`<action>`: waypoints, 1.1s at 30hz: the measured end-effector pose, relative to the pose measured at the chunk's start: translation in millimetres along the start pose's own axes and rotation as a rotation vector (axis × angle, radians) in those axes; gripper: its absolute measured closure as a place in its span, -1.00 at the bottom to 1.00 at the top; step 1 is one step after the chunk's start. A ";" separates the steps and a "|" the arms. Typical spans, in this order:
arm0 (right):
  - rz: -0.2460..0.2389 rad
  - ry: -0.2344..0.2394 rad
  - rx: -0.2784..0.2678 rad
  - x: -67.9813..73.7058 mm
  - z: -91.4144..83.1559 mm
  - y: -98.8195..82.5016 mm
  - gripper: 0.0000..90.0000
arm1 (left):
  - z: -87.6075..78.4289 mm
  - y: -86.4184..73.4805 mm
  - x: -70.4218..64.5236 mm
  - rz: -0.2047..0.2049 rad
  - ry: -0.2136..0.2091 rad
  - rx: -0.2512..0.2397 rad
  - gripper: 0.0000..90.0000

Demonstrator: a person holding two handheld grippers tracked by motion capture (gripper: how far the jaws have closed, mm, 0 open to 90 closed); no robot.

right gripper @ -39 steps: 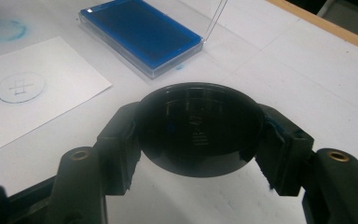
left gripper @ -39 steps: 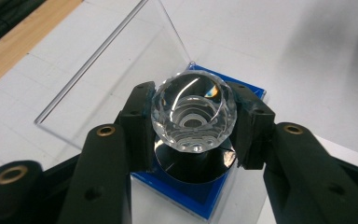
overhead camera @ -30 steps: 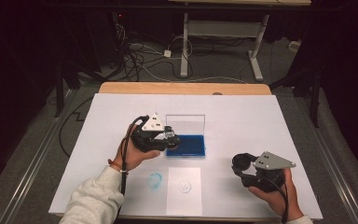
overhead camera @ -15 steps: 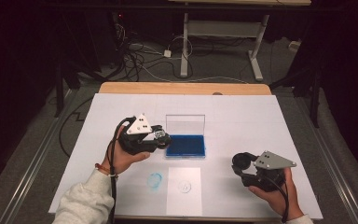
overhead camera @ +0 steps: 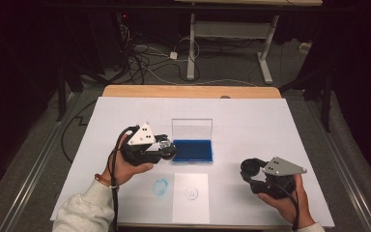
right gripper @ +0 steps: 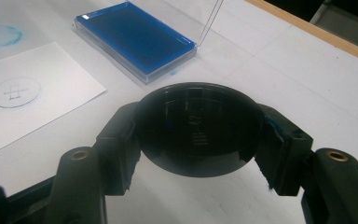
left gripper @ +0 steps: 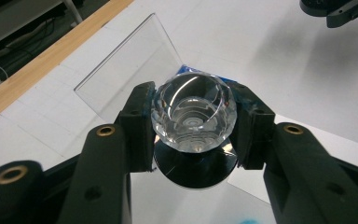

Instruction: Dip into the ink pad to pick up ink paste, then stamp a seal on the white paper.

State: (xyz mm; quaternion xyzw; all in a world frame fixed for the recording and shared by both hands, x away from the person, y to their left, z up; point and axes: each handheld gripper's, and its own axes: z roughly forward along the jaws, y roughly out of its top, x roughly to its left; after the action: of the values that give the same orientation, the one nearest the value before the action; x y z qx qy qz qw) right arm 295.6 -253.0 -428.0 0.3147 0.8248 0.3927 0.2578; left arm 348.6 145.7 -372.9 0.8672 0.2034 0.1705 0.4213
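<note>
Left gripper [overhead camera: 166, 150] now sits off the 9 o'clock edge of the ink pad [overhead camera: 192, 151]. A second ago it was in over the pad's left part. The shift sideways comes early in that second, and it has held about still since. Jaws are unchanged, clamped on the stamp [left gripper: 193, 112] by its clear faceted knob, with the dark base hanging below the pads.

Right gripper [overhead camera: 251, 169] hasn't moved. It is parked at 4 o'clock from the pad, low on the counter [overhead camera: 270, 125], and closed around a round black cap [right gripper: 198, 126].

My reading: inking is done and the stamp is clear of the pad, so the next leg is over to the paper [overhead camera: 191, 198]. I can't see the stamp face, so I can't confirm it took ink.

Surroundings:
- Paper lies at 6 o'clock from the pad and already carries a round print [overhead camera: 191, 194].
- A blue smudge [overhead camera: 160, 186] is on the bare counter at 9 o'clock from the paper, right under the line I'd take. I mean to stay high over it.
- The pad's clear lid [overhead camera: 192, 129] stands up along its 12 o'clock edge, out of the path.
- Cables trail from both grippers toward me, and neither crosses the paper.

Nothing solid lies between stamp and paper. The main risks I see are dragging the base through the smudge or landing on the old print.
</note>
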 end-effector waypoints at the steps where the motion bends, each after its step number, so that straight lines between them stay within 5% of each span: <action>1: -0.001 0.000 -0.001 0.0 -0.1 0.1 -0.15 | -0.9 -0.2 -0.6 0.000 0.003 -0.002 0.22; 33: -0.034 0.002 0.008 4.4 -0.4 0.5 -0.15 | -18.6 5.5 -27.9 0.039 -0.050 -0.025 0.22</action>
State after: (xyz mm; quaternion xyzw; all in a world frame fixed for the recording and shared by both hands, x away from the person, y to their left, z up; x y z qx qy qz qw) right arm 292.6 -249.7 -428.2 0.3012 0.8318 0.3854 0.2624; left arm 317.1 141.1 -361.1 0.8698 0.1737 0.1594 0.4334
